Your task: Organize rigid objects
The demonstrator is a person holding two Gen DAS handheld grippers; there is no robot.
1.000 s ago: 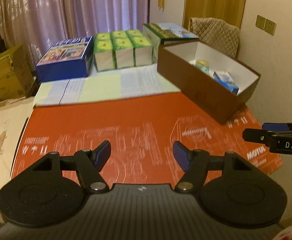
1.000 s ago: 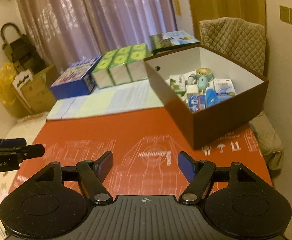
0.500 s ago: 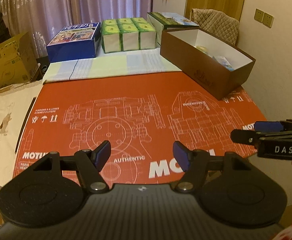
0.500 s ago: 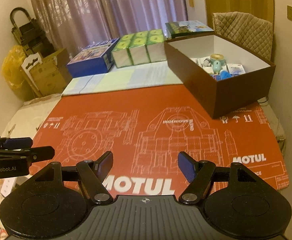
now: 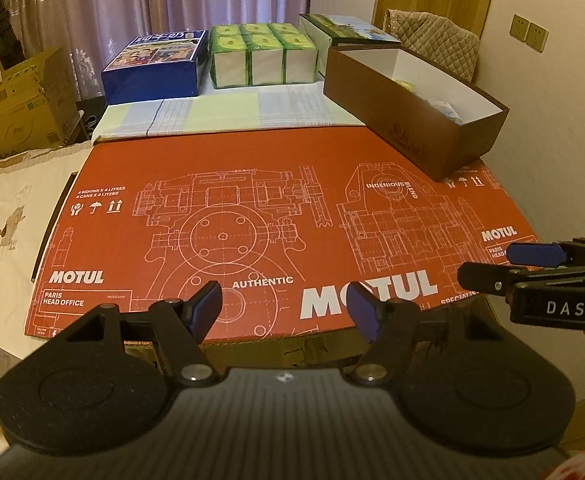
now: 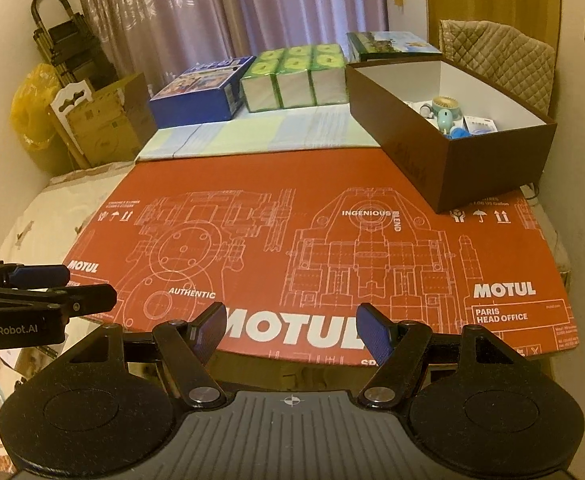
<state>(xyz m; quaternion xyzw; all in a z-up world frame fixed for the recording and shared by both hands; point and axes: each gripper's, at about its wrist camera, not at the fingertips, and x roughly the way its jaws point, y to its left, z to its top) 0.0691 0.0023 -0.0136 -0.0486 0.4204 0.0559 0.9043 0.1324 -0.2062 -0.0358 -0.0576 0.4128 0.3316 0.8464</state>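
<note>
A brown box (image 5: pixel 408 136) (image 6: pixel 444 160) with a white inside stands at the far right of the red cardboard sheet (image 5: pixel 252 216) (image 6: pixel 312 232). In it lie several small items: a mint fan (image 6: pixel 444 110), a blue-and-white packet (image 6: pixel 480 124) and others. My left gripper (image 5: pixel 284 308) hangs open over the sheet's near edge, nothing between its blue pads. My right gripper (image 6: pixel 292 330) is open and empty too, over the same edge. Each gripper shows at the side of the other's view: the right gripper (image 5: pixel 508 266) and the left gripper (image 6: pixel 88 286).
Behind the sheet lies a pale striped cloth (image 5: pixel 220 114). On it stand a blue box (image 5: pixel 154 66), a pack of green tissue boxes (image 5: pixel 262 54) and a picture box (image 5: pixel 344 30). Cardboard cartons (image 5: pixel 20 104) sit left; a quilted chair back (image 6: pixel 500 64) is right.
Both grippers have drawn back from the brown box toward the sheet's near edge, so more of the red sheet shows. Their jaws stay as wide as before.
</note>
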